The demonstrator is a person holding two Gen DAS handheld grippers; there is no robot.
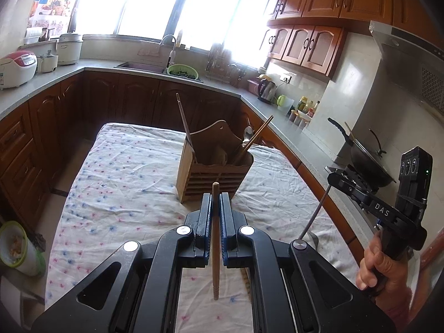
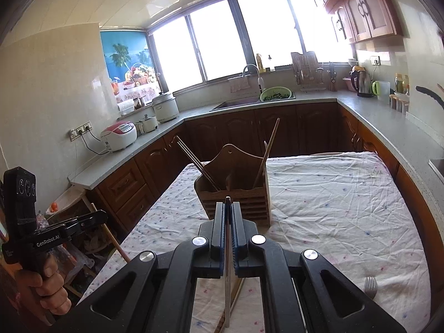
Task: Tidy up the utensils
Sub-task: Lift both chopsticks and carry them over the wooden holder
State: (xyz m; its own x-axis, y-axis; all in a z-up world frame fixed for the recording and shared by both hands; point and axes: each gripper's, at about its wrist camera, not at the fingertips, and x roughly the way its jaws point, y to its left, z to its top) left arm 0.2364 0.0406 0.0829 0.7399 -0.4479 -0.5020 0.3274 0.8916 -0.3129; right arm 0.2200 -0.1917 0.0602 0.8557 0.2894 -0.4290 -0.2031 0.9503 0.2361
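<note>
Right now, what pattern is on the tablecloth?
White tablecloth sprinkled with tiny blue and pink flowers, clearest in the left wrist view.

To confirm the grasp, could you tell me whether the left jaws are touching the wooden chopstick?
Touching: the left wrist view shows the wooden chopstick clamped between both pads.

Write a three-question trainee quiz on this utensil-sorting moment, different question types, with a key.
1. True or false: the left gripper is shut on a wooden chopstick.
2. The right gripper holds: A) a thin metal utensil B) a sponge C) nothing.
3. Fill in: the wooden utensil holder stands on a table covered by a floral ____.

Key: 1 true; 2 A; 3 cloth.
</note>
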